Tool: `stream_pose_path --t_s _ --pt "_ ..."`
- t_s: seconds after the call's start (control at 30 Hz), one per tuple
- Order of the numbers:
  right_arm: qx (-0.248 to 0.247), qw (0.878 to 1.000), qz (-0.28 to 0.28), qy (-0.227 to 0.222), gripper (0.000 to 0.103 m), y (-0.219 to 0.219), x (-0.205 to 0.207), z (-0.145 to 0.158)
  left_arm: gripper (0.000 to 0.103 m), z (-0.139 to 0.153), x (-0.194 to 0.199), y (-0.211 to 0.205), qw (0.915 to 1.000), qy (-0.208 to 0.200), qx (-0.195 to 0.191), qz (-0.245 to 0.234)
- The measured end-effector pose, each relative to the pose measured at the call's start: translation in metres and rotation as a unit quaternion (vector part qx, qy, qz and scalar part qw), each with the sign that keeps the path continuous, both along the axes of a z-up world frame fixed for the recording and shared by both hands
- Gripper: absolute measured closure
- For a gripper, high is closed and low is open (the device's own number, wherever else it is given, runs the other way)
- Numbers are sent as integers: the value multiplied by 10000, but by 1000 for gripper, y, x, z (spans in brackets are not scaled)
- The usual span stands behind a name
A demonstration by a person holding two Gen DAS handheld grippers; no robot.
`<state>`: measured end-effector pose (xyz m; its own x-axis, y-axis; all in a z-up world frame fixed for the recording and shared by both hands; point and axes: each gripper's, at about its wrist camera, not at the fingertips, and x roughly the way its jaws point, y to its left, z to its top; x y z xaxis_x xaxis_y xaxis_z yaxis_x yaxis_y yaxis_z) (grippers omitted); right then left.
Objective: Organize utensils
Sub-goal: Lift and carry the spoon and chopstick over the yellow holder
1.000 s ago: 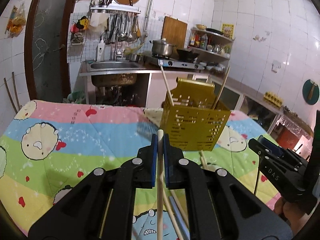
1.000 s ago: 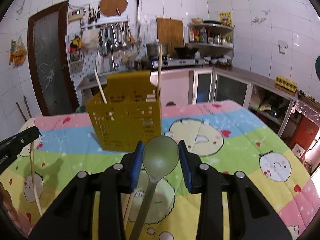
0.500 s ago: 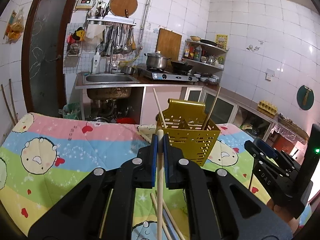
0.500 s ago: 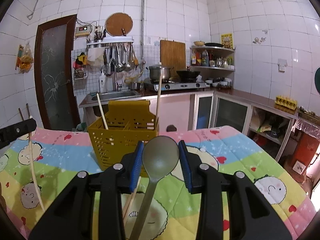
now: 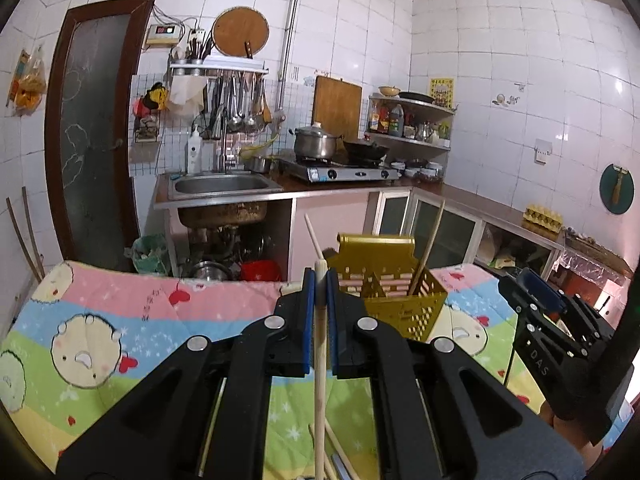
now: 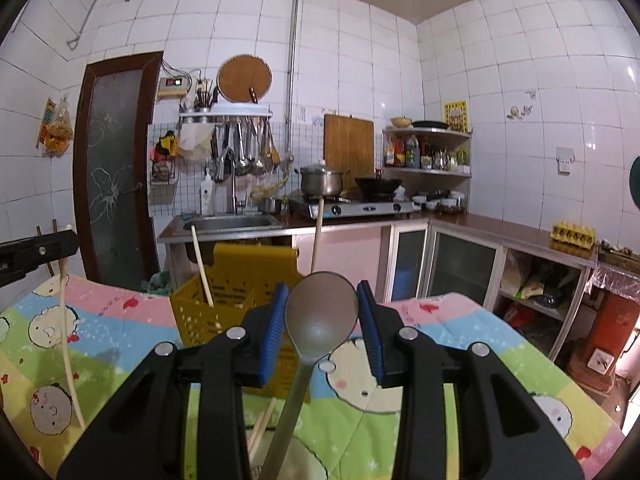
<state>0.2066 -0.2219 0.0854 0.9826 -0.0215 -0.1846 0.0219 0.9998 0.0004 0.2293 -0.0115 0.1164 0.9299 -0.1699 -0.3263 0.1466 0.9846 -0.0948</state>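
My left gripper [image 5: 320,280] is shut on a pale wooden chopstick [image 5: 319,380] that stands upright between the blue pads, its tip just above them. Behind it sits the yellow perforated utensil basket [image 5: 404,308] with two chopsticks leaning in it. My right gripper [image 6: 321,304] is shut on a grey metal spoon [image 6: 320,312], bowl up between the pads, handle running down under the jaws. The basket [image 6: 216,300] is just behind and left of it. The left gripper's chopstick [image 6: 66,340] hangs at the left edge of the right wrist view.
The table is covered by a colourful cartoon cloth [image 5: 120,320]. Loose chopsticks [image 5: 340,456] lie on it under the left gripper, more chopsticks [image 6: 260,424] under the right. Behind are a sink [image 5: 222,184], stove and tiled walls.
Both grippers have risen with their utensils held, and both views have tilted upward, so the basket now sits lower in view and more of the kitchen wall shows.
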Motion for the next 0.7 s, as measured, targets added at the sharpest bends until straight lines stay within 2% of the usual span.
stream_pose_path --t_s 0.37,0.53,0.7 --pt "-231 9981 49 -570 67 6 29 31 98 45 31 -22 9977 -647 214 -3" --pt "-182 9967 41 -784 67 3 48 47 98 64 48 -37 9945 -990 338 -31" --pt "-218 9950 3 -976 67 2 68 59 98 78 67 -45 9928 -1171 226 -80"
